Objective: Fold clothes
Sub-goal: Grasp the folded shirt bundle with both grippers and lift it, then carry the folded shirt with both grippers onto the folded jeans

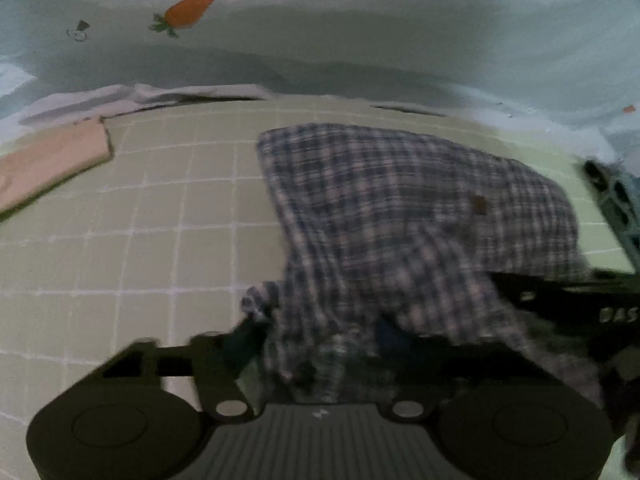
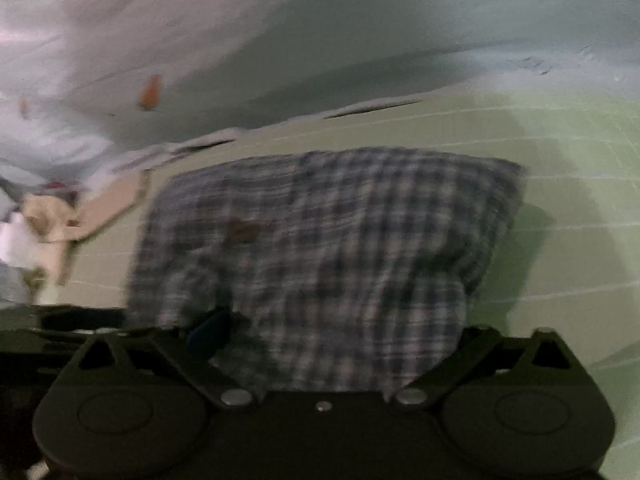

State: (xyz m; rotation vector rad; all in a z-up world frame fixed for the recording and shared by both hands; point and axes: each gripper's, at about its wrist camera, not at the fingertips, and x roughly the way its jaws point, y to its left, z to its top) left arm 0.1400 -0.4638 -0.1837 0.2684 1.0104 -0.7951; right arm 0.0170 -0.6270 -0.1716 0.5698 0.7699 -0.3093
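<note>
Both tongs are gripping the near edge of a plaid shirt [image 1: 400,216], the left tongs [image 1: 320,344] and the right tongs [image 2: 320,356] each clenched on bunched cloth that is hiding their tips; the garment is draping forward from them, its far end lying on the green gridded cutting mat [image 1: 160,208] that is covering the surface; the thin woven cotton is looking light, limp and quick to sag, not slippery or fragile, so it is likely handling best when pinched at corners or along a hem and kept taut between the two holds; a dark patch [image 1: 479,204] is showing on the fabric, its text too blurred to read; a folded pink garment [image 1: 52,160] is lying well apart; white letters on the other tool's black body [image 1: 618,314] are seeming to read "DAS"; a carrot print [image 1: 188,10] is decorating the pale sheet behind.
</note>
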